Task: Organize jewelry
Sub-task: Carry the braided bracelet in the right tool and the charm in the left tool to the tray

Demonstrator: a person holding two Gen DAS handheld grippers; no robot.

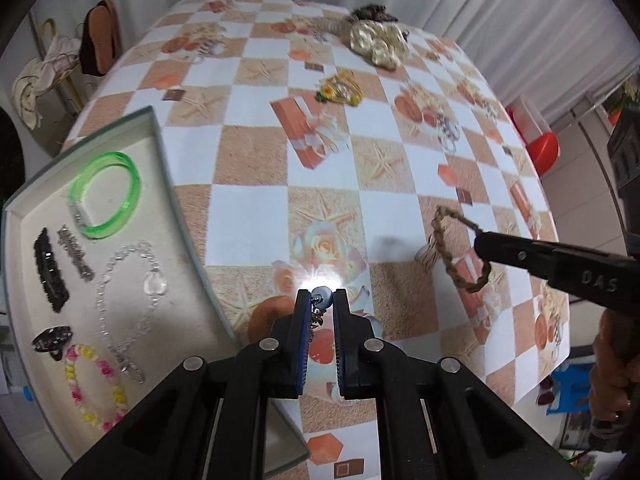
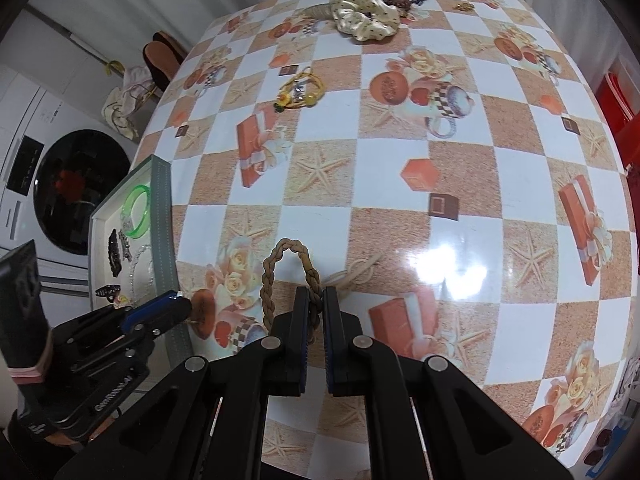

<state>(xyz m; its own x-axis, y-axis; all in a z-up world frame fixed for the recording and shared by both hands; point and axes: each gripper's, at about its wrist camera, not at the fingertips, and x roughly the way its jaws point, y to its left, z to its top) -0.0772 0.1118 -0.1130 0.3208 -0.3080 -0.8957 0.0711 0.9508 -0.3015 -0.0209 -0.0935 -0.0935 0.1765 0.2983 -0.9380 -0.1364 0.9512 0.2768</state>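
In the left wrist view my left gripper (image 1: 320, 295) is shut on a small piece of jewelry, a grey-blue bead (image 1: 323, 297) with a short chain hanging between the pads, held just above the checked tablecloth. The open grey tray (image 1: 160, 148) lies to its left with a green bangle (image 1: 106, 194), black hair clips (image 1: 50, 270), a clear bead necklace (image 1: 120, 280) and a pink-and-yellow bead bracelet (image 1: 96, 384). My right gripper (image 2: 316, 296) is shut on a brown braided bracelet (image 2: 276, 264), whose loop stands up off the table. The same bracelet (image 1: 444, 252) shows at the right of the left wrist view.
A cream scrunchie (image 2: 368, 16) and darker hair ties are piled at the table's far edge. A yellow tangle of jewelry (image 2: 300, 92) lies mid-table. A washing machine (image 2: 76, 196) stands past the tray side, and a red container (image 1: 540, 148) beyond the opposite edge.
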